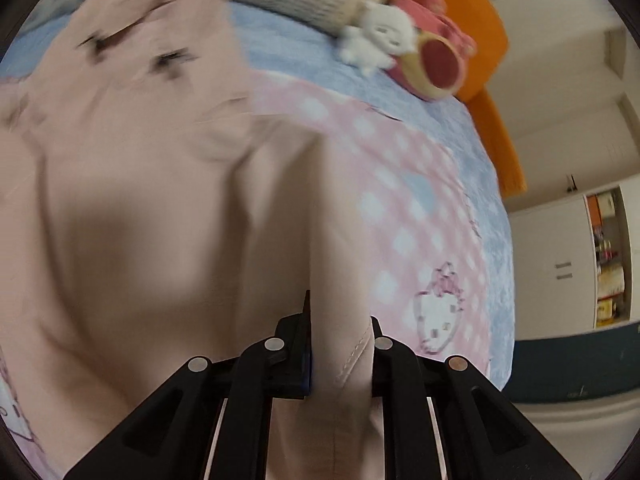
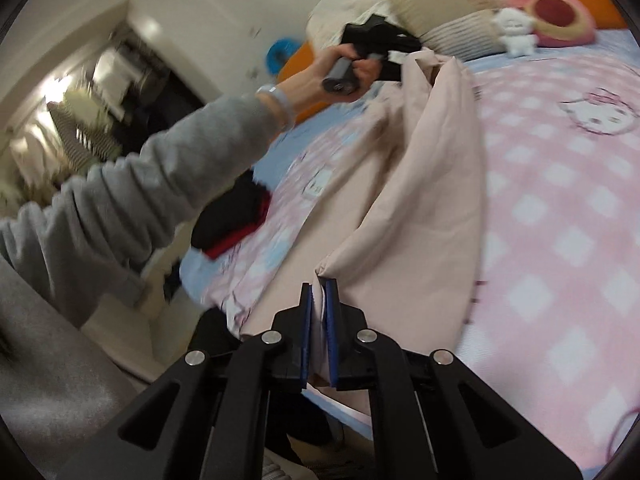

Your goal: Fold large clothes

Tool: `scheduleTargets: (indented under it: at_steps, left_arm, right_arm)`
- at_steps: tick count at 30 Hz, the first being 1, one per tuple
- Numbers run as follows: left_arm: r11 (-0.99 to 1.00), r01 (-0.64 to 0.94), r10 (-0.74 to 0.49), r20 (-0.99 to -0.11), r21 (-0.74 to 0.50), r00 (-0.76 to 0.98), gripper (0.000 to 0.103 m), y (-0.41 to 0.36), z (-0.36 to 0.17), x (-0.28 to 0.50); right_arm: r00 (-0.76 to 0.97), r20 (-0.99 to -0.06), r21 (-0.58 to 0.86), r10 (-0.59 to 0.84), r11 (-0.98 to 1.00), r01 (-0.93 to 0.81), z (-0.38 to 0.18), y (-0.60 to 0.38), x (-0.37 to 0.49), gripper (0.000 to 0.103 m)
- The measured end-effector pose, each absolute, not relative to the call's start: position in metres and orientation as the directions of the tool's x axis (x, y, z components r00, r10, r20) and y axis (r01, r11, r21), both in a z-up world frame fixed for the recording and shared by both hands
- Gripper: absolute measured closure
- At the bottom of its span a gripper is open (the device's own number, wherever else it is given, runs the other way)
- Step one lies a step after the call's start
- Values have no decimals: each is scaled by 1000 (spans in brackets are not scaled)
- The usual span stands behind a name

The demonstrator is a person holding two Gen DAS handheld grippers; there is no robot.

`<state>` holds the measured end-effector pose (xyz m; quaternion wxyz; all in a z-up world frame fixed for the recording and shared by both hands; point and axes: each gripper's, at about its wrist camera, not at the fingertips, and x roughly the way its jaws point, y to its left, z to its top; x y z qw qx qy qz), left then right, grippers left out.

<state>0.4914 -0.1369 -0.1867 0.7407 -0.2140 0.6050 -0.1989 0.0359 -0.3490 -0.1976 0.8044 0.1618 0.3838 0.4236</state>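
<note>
A large pale pink garment [image 1: 140, 208] lies partly lifted over a bed. My left gripper [image 1: 340, 320] is shut on a seamed edge of it; cloth fills the space between the fingers. In the right wrist view the same garment [image 2: 432, 184] hangs stretched between both grippers. My right gripper [image 2: 319, 284] is shut on a bunched corner of it near the bed's front edge. The left gripper [image 2: 394, 64], held by a hand in a grey sleeve, pinches the far end of the cloth, raised above the bed.
The bed has a pink checked Hello Kitty cover [image 2: 560, 200] with blue border [image 1: 480, 168]. White plush toy [image 1: 378, 38], pink plush slipper [image 1: 436, 56], knitted cushions [image 2: 448, 12] and orange headboard [image 1: 472, 20] at the far end. A black and red garment [image 2: 232, 216] lies left. Cupboards [image 1: 560, 264] stand right.
</note>
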Motion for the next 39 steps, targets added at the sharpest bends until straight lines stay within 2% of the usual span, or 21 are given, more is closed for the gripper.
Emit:
scheduleTargets:
  at_steps: [3,6,8,11,14,16,19,22,26,27,29,31,34,37,38,39]
  left_arm:
    - [822,-15,-558,-809,-570,184,81,-103,-210,491]
    - [838,-37,-530,-828,-545,185,64,-79,-228,486]
    - [842,-31,-521,-828,-538,205,61,-64,-226,481]
    - [862,27,-493,-823,-507,281,54,-49,-197,472]
    - [884,125,-465,-817,-451,341,53,-51,-156,460]
    - [860,214,-511,-785,-464,351,52,-68,-125,448]
    - [815,353,-565,-765,-459,310,43,-116,-102,428]
    - [797,434,-551,-801,-421,235,43,-158,-118,416]
    - [883,408,-344,-912,-233,223,49,-178,-179,423]
    - [911,380,-262,-935,-157,241,56,-177,-197,432]
    - [946,307,-187,-948,-104,257,62,-166,-226,446]
    - [961,250,-188,-939,-116,287,76,-153,-236,455]
    - [976,174,-181,-928,-130,324,84,-141,-241,468]
    - [982,166,-143,-930,-90,340,83,-148,-236,467]
    - [980,178,-147,-926,-88,348,80,-150,-229,462]
    - [976,190,-168,-921,-106,351,72,-150,-222,453]
  right_arm:
    - [297,-513,577,806,579,-575,-203,-316,41,96]
    - [243,-557,571,794,579,-582,-215,-289,46,96]
    - [204,-588,580,783,584,-568,-232,-273,51,95]
    - [174,-631,576,756,607,-548,-253,-262,52,95]
    - [184,-671,541,718,644,-542,-266,-260,48,95]
    - [195,-696,515,691,669,-536,-272,-260,49,95]
    - [241,-756,410,609,727,-551,-276,-254,45,95]
    - [255,-747,418,613,733,-538,-278,-255,41,95]
    - [275,-723,454,634,735,-504,-284,-265,37,95]
    - [285,-715,460,638,736,-497,-286,-268,35,95]
    - [291,-705,469,646,733,-493,-287,-262,36,94]
    - [289,-695,485,659,726,-488,-289,-258,36,95]
    - [282,-684,497,672,713,-494,-291,-263,34,95]
    - [262,-681,502,684,697,-512,-289,-264,33,91]
    - [238,-679,516,695,682,-518,-286,-265,33,83]
    - [207,-671,541,712,661,-520,-280,-270,34,72]
